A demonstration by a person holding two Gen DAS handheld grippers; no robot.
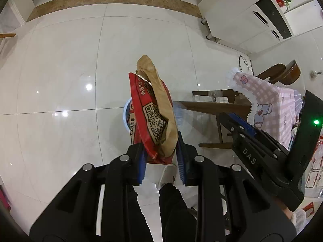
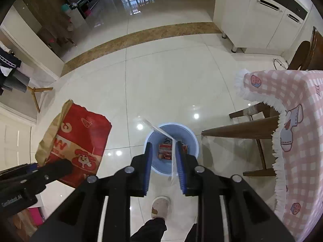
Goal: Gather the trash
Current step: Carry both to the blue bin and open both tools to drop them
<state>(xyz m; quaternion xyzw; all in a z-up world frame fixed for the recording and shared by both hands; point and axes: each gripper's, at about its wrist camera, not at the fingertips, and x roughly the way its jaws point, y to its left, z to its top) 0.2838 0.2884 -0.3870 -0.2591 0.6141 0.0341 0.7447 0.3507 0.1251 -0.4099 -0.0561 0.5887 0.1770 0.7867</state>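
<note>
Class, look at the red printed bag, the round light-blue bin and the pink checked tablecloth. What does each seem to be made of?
Red printed bag: probably matte paper, brown inside, creased, with a torn-looking edge.
Round light-blue bin: likely smooth moulded plastic, with an even rim.
Pink checked tablecloth: seemingly soft woven fabric, with a white pleated frill along its edge.

Both claws point steeply down. Left claw (image 1: 161,157): blue pads clamped on the lower end of a red paper bag (image 1: 150,119), which stands up between them. Right claw (image 2: 164,169): jaws slightly parted, a thin clear wrapper (image 2: 171,151) lying against the right pad. Dark trouser legs and a pale slipper (image 2: 160,206) show beneath.
</note>
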